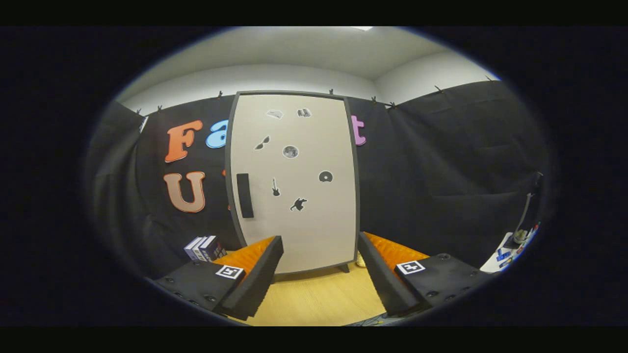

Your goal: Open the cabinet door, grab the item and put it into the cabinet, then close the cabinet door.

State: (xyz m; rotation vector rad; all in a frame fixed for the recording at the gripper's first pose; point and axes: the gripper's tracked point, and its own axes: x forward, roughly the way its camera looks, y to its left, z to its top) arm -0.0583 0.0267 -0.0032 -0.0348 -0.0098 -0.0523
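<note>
A tall white cabinet (294,181) with a dark frame stands straight ahead on the wooden table, its door closed. A black handle (245,195) runs upright near the door's left edge, and small dark stickers dot the door. My gripper (320,239) is open in front of the door's lower part, a short way back from it, with nothing between its fingers (265,260). A small box (205,248), dark with white sides, stands on the table left of the cabinet, beyond the left finger.
The light wooden tabletop (319,299) stretches between the fingers up to the cabinet's foot. Black cloth walls close the booth behind and on both sides. A stand with clutter (517,240) sits far off to the right.
</note>
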